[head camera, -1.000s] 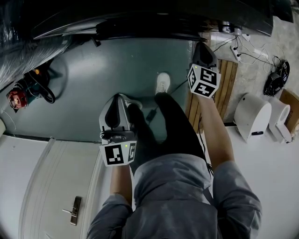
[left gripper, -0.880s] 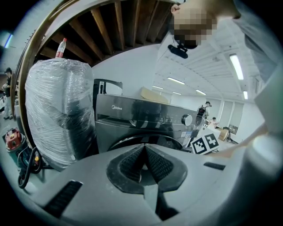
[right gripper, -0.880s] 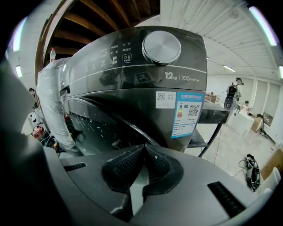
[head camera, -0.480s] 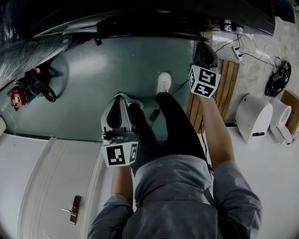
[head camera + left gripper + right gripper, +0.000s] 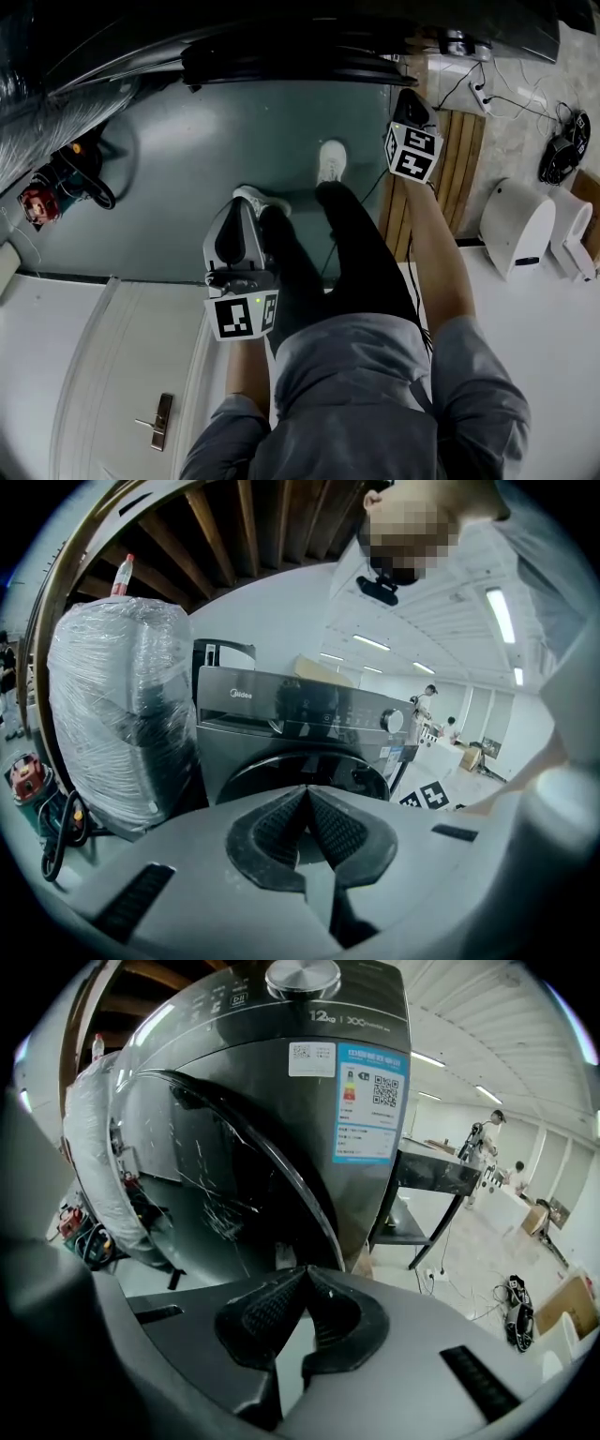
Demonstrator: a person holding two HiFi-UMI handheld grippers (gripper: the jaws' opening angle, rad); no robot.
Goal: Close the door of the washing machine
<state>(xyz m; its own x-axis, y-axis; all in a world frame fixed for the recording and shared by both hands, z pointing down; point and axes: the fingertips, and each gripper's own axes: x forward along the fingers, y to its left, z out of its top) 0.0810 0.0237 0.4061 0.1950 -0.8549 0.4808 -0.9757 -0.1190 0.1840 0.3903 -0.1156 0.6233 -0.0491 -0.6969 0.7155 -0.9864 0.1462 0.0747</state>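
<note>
Right gripper view: the door [image 5: 220,1176] of the washing machine [image 5: 361,1016] stands ajar.
The round door hangs upright, swung off the machine's front, with its rim edge turned toward the right claw [image 5: 306,1274] close below it. Both that claw and the left claw [image 5: 307,794], which faces the machine from further back, are pinched together on nothing.

Ceiling strip lights [image 5: 497,611] are shining right of the washing machine [image 5: 300,733], laying pale glare across its glossy door [image 5: 234,1185]. In front of the machine the floor [image 5: 187,169] is sitting dim. Fisheye distortion is bending everything around it toward black, vignetted corners.
</note>
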